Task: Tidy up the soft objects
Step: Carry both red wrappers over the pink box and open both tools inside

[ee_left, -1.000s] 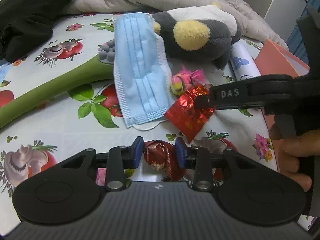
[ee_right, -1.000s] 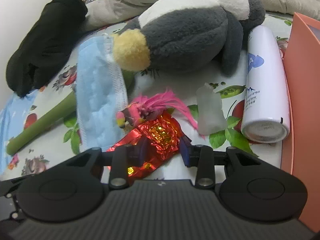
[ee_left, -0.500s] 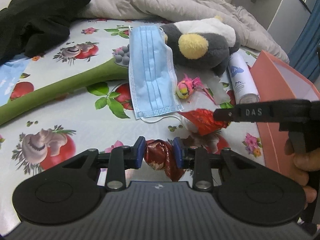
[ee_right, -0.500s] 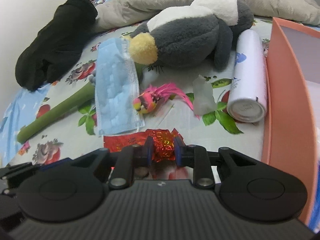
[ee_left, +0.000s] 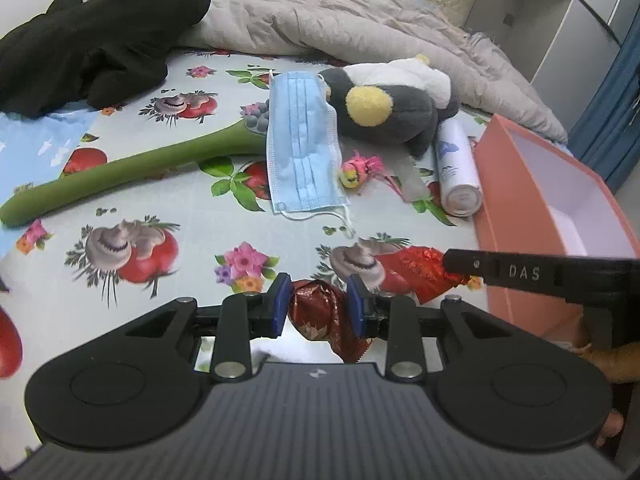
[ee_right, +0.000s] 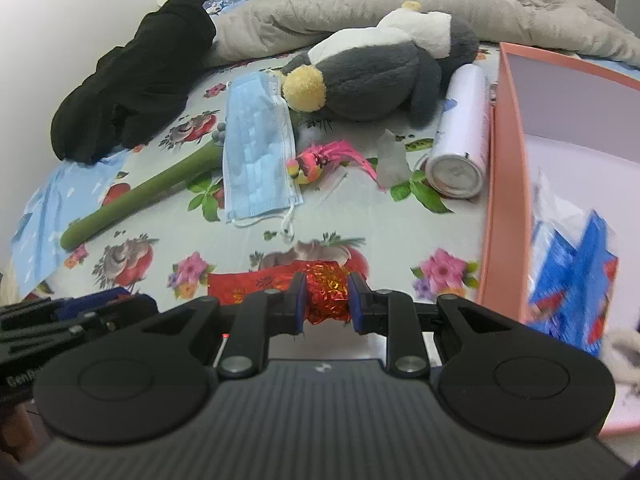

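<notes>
My left gripper (ee_left: 317, 304) is shut on a dark red foil-wrapped sweet (ee_left: 320, 312) and holds it above the flowered bedsheet (ee_left: 192, 240). My right gripper (ee_right: 326, 300) is shut on a crumpled shiny red foil packet (ee_right: 326, 294). In the left wrist view that packet (ee_left: 416, 270) hangs from the right gripper's black finger (ee_left: 500, 270). A grey and white penguin plush (ee_left: 388, 108), a blue face mask (ee_left: 302, 148), a long green plush stem (ee_left: 132, 168) and a pink feathered toy (ee_left: 358, 168) lie further back on the sheet.
An open pink box (ee_right: 505, 184) stands at the right with blue packets (ee_right: 572, 280) inside. A white spray can (ee_left: 456, 168) lies beside it. A black garment (ee_left: 100, 32) and a grey quilt (ee_left: 340, 20) fill the back. A person's hand (ee_left: 608, 364) shows at the right.
Both grippers have risen and drawn back from the pile with their things. The right gripper closed on the red foil packet and lifted it off the sheet, nearer the pink box.
</notes>
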Tool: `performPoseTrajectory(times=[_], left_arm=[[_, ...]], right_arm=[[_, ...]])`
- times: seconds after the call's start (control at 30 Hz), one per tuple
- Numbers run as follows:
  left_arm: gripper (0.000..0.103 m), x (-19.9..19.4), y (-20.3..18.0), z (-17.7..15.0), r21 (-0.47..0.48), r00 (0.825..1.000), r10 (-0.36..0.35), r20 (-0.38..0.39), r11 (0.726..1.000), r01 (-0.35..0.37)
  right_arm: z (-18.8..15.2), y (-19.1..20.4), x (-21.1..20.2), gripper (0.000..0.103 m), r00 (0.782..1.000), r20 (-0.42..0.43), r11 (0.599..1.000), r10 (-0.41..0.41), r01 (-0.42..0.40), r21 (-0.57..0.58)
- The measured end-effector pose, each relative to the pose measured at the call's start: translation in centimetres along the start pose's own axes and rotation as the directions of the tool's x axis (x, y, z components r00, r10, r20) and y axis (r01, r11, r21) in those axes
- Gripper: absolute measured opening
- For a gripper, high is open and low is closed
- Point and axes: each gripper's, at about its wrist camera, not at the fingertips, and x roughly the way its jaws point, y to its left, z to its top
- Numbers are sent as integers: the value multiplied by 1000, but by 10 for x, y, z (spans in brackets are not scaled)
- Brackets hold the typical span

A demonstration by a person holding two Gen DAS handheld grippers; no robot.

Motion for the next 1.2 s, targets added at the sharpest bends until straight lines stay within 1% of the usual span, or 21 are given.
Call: performPoseTrajectory(times=[0.27, 0.53, 0.63, 0.73, 0.97, 1.03, 1.2], left_arm=[[36, -38, -14, -15, 14, 999, -15, 41, 1000, 14], [36, -70, -31, -23, 36, 996, -40, 74, 999, 37], [36, -80, -37, -24, 43, 997, -35, 68, 999, 33], [36, -91, -42, -25, 43, 997, -44, 71, 998, 41], [36, -114, -56, -27, 76, 994, -64, 84, 995, 57], [36, -117, -62, -28, 89, 994, -76, 79, 994, 68], [36, -124, -79, -32, 110, 991, -111, 78, 989, 102]], right_arm=[[-25, -1, -40, 26, 1000, 31, 1000, -6, 6, 1], [-41, 1, -78, 26, 997, 78, 1000, -12, 13, -10], [-46, 1, -92, 26, 995, 98, 1000, -19, 20, -12], [-50, 0, -106, 26, 993, 117, 1000, -21, 22, -8], [-59, 1, -139, 26, 986, 167, 999, -29, 33, -16], [-62, -2, -148, 26, 983, 180, 1000, -28, 29, -7], [-68, -9, -164, 26, 978, 202, 999, -54, 53, 11]])
